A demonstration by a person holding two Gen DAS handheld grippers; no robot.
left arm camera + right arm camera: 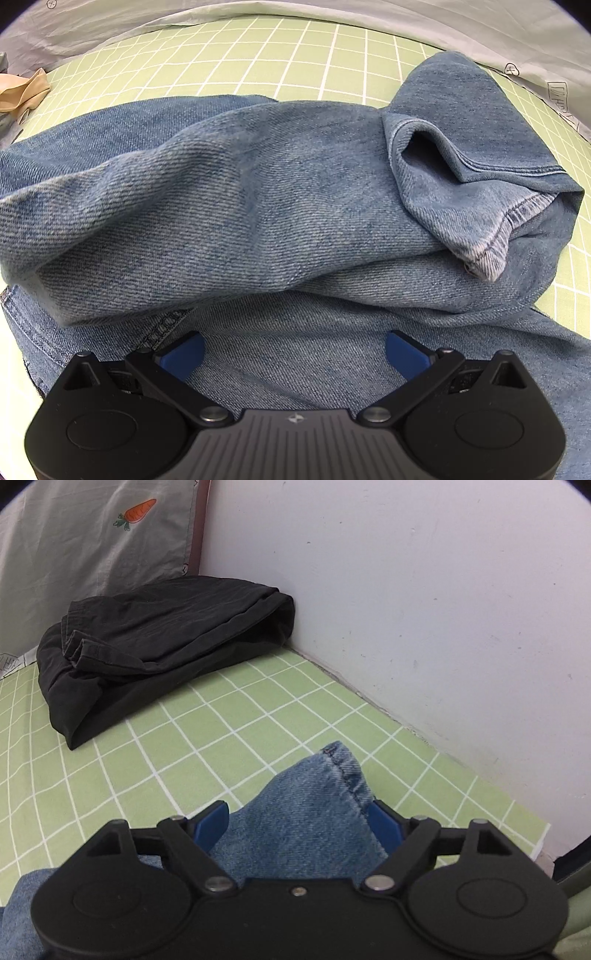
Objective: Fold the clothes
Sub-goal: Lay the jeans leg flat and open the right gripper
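While the blue jeans (258, 192) lie bunched on the green checked sheet (295, 55), the left gripper (293, 350) hovers spread over the denim, and the right gripper (299, 825) stands apart with a hemmed fold between its pads.

green white-gridded bed sheet (229, 716), plain white wall (424, 590), grey carrot-print pillow (92, 546)

coarse twill denim jeans (258, 206) on smooth checked cotton sheet (295, 62)
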